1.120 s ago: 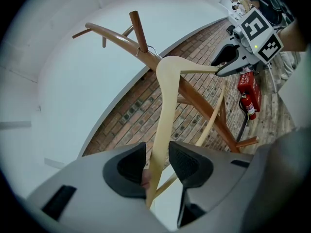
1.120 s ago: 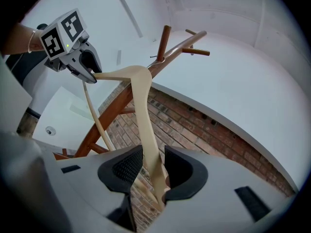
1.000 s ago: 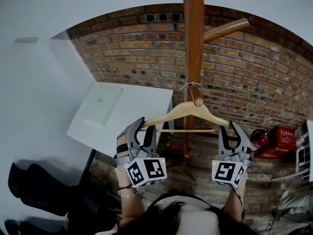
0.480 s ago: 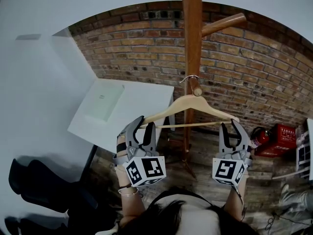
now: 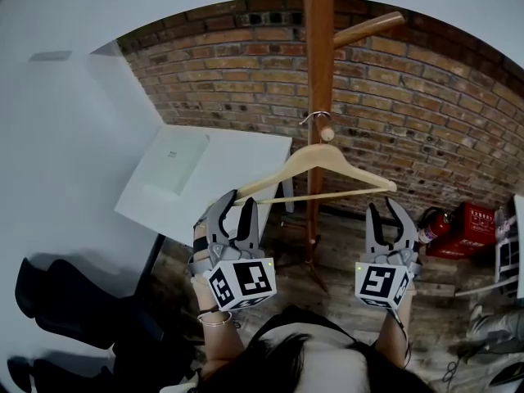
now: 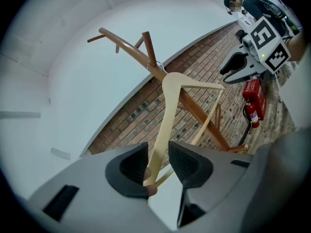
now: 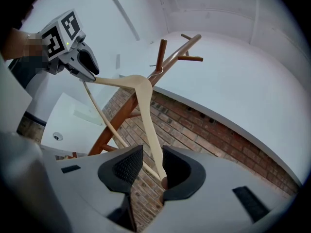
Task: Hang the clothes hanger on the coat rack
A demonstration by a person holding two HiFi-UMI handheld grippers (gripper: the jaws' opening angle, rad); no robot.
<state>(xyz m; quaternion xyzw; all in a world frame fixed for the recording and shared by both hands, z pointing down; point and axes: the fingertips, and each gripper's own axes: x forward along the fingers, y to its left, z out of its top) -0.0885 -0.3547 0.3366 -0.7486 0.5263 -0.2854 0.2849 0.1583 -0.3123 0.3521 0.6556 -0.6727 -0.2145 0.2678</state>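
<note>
Head view: we look down on a wooden coat rack (image 5: 318, 56) standing before a brick wall (image 5: 426, 113). A pale wooden clothes hanger (image 5: 327, 158) hangs from it, its metal hook (image 5: 314, 118) looped over a short peg (image 5: 327, 133) on the post. The hanger tilts, its left end lower than its right. The left tool (image 5: 236, 205) sits at that lower end, with the tip of the hanger's arm between its two jaws. The right tool (image 5: 386, 213) is just below the hanger's right end, jaws spread and apart from the wood. A white tabletop (image 5: 221, 178) lies to the left by the wall. A red fire extinguisher (image 5: 431, 229) stands on the floor at the right.

Left gripper view: the jaws stand apart. The hanger's arm runs up between them and leans on the left-hand jaw, with a clear gap on the other side, so nothing is pinched. Farther up, the hook sits on the rack, and the right tool shows at the upper right.

Right gripper view: the jaws are spread here too. The hanger's other arm appears in the gap, close to the right-hand jaw; we cannot tell from this view whether it touches. The left tool shows at the upper left, at the hanger's far end.
</note>
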